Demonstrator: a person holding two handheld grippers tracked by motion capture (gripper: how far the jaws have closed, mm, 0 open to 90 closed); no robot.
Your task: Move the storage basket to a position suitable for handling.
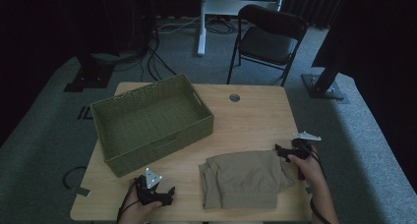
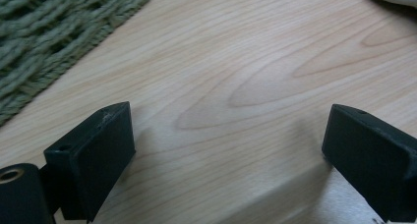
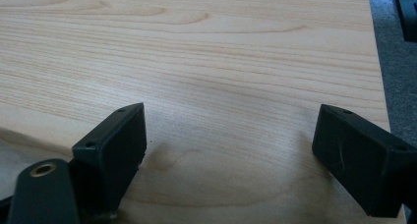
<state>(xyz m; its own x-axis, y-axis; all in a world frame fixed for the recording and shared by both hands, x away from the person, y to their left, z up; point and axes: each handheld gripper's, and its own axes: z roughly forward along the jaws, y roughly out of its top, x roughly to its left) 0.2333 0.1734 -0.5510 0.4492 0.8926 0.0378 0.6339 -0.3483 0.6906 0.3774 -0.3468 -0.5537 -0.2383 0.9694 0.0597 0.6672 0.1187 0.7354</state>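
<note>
Two claws, left claw (image 1: 169,189) and right claw (image 1: 278,149), gape empty beside the folded cloth (image 1: 244,177), its edges unhemmed-in.

Left claw (image 1: 170,190): jaws spread wide, nothing between them, hand gripping from behind. Right claw (image 1: 278,149): jaws spread wide, empty, hand behind it.

basket (image 1: 147,121): showing olive green, a woven weave pattern
folded garment (image 1: 246,179): showing plain khaki beige
table (image 1: 255,118): showing pale wood with a wavy grain
left gripper (image 1: 169,190): showing black, with a grey plate
right gripper (image 1: 278,149): showing black
chair (image 1: 268,40): showing black
</note>
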